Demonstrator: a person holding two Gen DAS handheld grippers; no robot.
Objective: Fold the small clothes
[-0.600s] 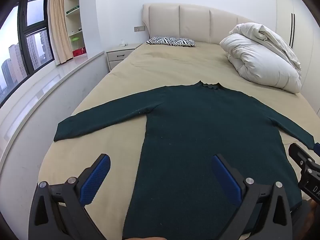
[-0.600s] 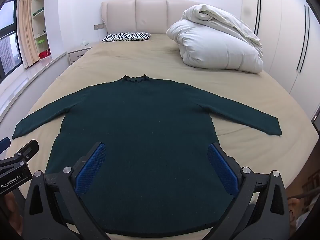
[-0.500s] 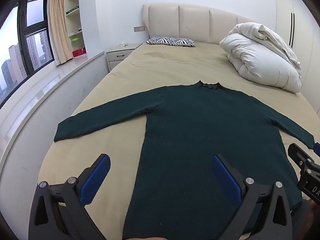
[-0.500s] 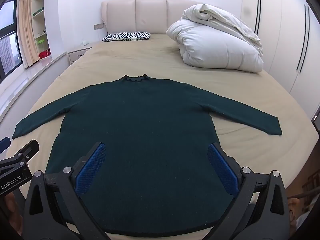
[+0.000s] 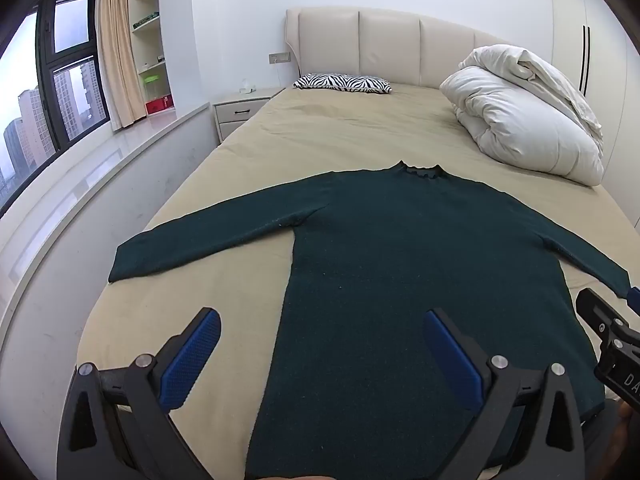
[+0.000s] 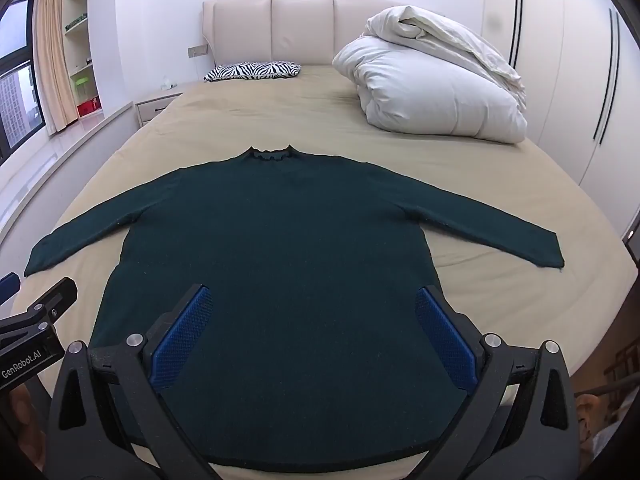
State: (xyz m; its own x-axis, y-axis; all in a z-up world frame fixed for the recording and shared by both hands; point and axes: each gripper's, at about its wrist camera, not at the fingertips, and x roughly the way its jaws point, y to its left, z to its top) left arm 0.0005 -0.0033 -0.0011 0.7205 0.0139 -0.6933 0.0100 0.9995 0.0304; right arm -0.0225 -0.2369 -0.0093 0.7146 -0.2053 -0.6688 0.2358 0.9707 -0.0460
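Observation:
A dark green long-sleeved sweater (image 5: 400, 264) (image 6: 280, 248) lies flat on the beige bed (image 5: 340, 140) (image 6: 260, 120), collar away from me, both sleeves spread out to the sides. My left gripper (image 5: 320, 320) hovers open above the sweater's lower left side, blue pads wide apart, nothing between them. My right gripper (image 6: 312, 300) hangs open over the hem area in the same way. Each gripper shows at the edge of the other's view: the right gripper (image 5: 608, 332) and the left gripper (image 6: 36, 320).
A rolled white duvet (image 5: 524, 120) (image 6: 432, 88) sits at the bed's far right, a zebra-striped pillow (image 5: 342, 82) (image 6: 252, 70) by the headboard. A nightstand (image 5: 240, 112) and a window ledge (image 5: 80, 184) run along the left; wardrobe doors (image 6: 568, 60) stand on the right.

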